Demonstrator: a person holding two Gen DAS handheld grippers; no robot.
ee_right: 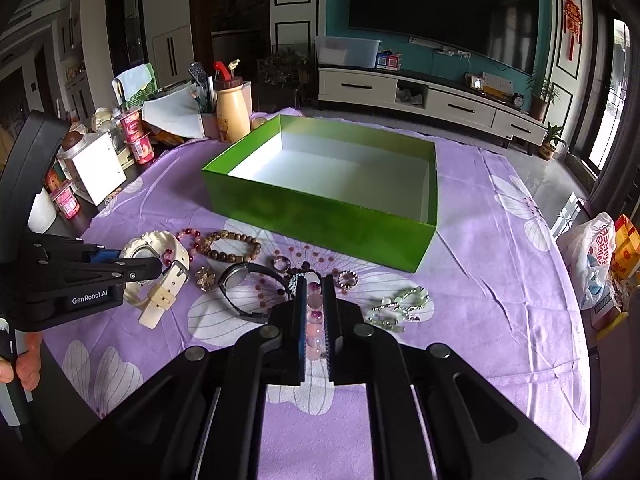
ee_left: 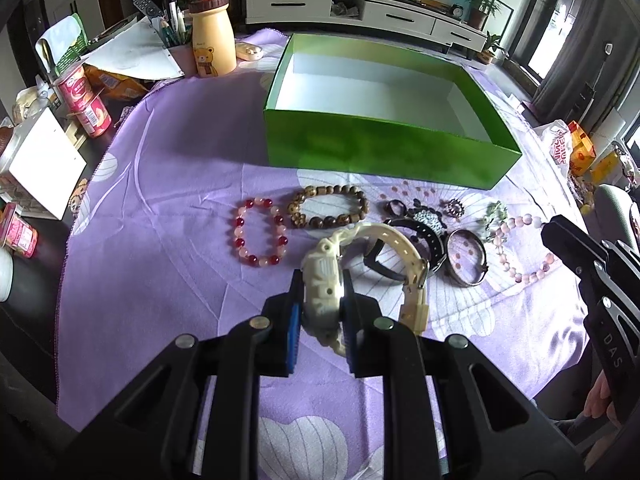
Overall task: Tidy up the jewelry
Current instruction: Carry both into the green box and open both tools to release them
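My left gripper (ee_left: 320, 292) is shut on a cream-white watch (ee_left: 324, 280), gripping its case; the strap trails to the right. It also shows in the right wrist view (ee_right: 154, 276). My right gripper (ee_right: 314, 300) is shut on a pale pink bead bracelet (ee_right: 314, 320), which lies on the cloth in the left wrist view (ee_left: 516, 248). An open green box (ee_left: 384, 152) with a white inside stands behind the jewelry. A red-and-pink bead bracelet (ee_left: 262, 232), a brown wooden bead bracelet (ee_left: 328, 206), a black watch (ee_left: 420, 236), a metal bangle (ee_left: 466, 256) and small rings lie in a row.
A purple flowered cloth (ee_left: 180, 152) covers the table. At the left edge stand a yellow bear bottle (ee_left: 212, 36), red cans (ee_left: 86, 100), a white carton (ee_left: 38, 160) and papers. A plastic bag (ee_right: 596, 252) and snack packs sit at the right edge.
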